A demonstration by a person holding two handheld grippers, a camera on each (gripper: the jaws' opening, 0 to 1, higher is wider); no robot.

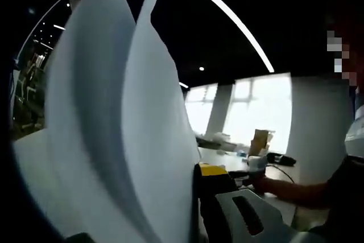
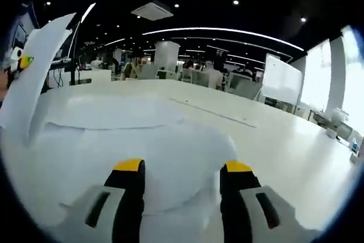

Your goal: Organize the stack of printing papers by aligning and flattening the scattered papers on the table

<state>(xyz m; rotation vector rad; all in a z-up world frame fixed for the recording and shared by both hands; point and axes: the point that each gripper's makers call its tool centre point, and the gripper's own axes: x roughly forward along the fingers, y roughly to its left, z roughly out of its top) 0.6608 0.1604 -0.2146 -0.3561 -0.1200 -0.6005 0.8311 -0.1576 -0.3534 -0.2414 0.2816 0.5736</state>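
Several white printing papers (image 1: 114,129) stand upright and curl in front of the left gripper view. My left gripper (image 1: 192,173) is shut on their lower edge; its yellow-tipped right finger (image 1: 213,170) shows, and paper hides the other. In the right gripper view more white papers (image 2: 142,140) lie loosely overlapped on the table. One sheet (image 2: 34,72) is pulled up at the far left, with the left gripper (image 2: 18,60) at its top. My right gripper (image 2: 182,166) hangs open just above the flat sheets, with nothing between its fingers.
The long white table (image 2: 273,135) runs away to the right. A person's arm (image 1: 296,189) rests on a table beyond the left gripper, near a yellowish box (image 1: 260,140) and a black device (image 1: 281,159). A whiteboard (image 2: 281,78) stands behind.
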